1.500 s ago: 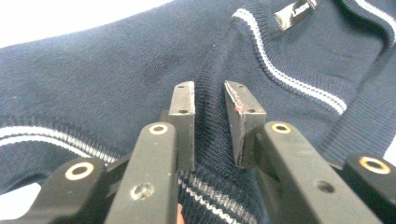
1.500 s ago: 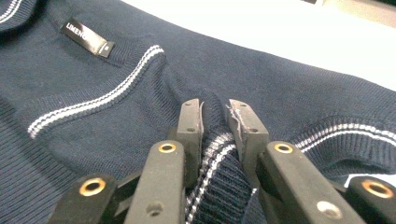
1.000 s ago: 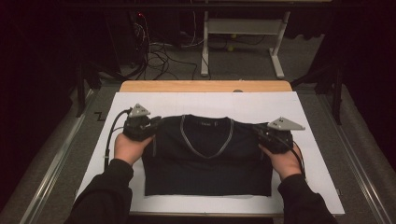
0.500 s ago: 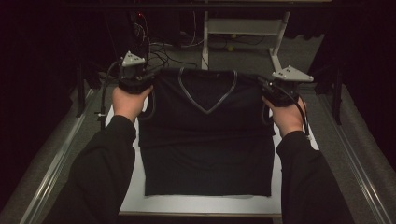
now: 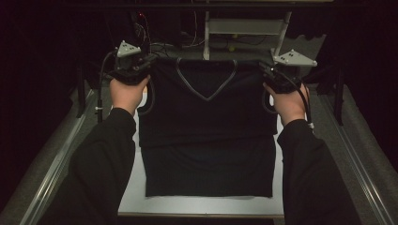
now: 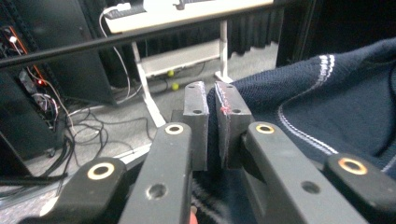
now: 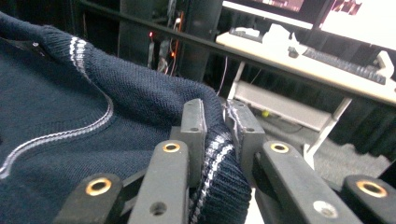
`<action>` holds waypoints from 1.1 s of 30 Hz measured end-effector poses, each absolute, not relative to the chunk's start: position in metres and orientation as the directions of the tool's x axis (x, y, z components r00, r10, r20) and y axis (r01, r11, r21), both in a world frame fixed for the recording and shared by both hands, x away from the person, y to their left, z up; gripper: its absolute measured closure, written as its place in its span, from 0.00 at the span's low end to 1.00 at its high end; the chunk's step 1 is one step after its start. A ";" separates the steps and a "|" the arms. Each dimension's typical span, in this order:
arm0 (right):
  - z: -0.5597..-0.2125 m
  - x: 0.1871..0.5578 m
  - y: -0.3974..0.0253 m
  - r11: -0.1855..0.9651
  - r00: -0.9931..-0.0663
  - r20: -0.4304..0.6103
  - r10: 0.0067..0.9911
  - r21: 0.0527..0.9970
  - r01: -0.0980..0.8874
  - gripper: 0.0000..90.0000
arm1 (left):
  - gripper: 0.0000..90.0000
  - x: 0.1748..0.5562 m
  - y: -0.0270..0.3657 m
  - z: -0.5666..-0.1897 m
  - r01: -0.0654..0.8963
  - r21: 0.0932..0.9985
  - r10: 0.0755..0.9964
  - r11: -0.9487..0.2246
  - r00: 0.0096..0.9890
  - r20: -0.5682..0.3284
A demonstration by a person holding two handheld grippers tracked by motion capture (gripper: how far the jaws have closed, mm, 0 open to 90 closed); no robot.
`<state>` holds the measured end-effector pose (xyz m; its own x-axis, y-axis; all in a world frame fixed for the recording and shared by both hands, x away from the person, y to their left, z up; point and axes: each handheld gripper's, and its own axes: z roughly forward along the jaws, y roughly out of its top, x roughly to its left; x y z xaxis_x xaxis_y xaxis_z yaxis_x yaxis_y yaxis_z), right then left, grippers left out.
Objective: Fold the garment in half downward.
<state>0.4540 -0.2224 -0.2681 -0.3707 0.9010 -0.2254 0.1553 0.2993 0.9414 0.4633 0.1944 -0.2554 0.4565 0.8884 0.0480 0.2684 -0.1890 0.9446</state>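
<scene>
A dark navy V-neck knitted vest (image 5: 206,117) with white-striped trim hangs stretched between the two grippers, its hem still on the white table (image 5: 202,205). My left gripper (image 5: 141,65) is shut on the vest's left shoulder; in the left gripper view the knit (image 6: 299,93) is pinched between the pads (image 6: 212,100). On the other side, my right gripper (image 5: 265,70) is shut on the right shoulder, and the right gripper view shows the striped armhole edge (image 7: 219,154) clamped at its tips (image 7: 217,116). Both grippers are raised over the table's far edge.
Beyond the table stand a white desk frame (image 5: 244,33), cables on the floor (image 5: 159,44) and dark equipment racks. Metal rails (image 5: 61,159) run along both sides of the table. The person's dark sleeves (image 5: 98,173) come in from the bottom.
Both grippers have lifted the vest by its shoulders, up and away from the person. The vest has gone from lying flat to hanging, with only its lower part on the table.
</scene>
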 end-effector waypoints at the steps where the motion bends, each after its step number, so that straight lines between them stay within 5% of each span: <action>1: -0.261 0.455 -0.222 0.299 -0.367 -0.229 0.902 0.943 0.145 0.88 | 0.90 0.465 0.195 -0.249 0.257 0.947 0.890 -0.192 0.453 0.057; 12: -0.197 0.461 -0.215 0.270 -0.331 -0.250 0.910 0.963 0.016 0.88 | 0.90 0.464 0.195 -0.189 0.128 0.979 0.899 -0.156 0.430 0.087; 21: -0.241 0.459 -0.217 0.278 -0.372 -0.227 0.900 0.956 0.089 0.88 | 0.90 0.460 0.199 -0.237 0.217 0.968 0.891 -0.127 0.454 0.015; 33: -0.304 0.414 -0.230 0.295 -0.451 -0.206 0.869 0.946 0.137 0.88 | 0.90 0.399 0.200 -0.290 0.252 0.952 0.849 -0.172 0.529 0.013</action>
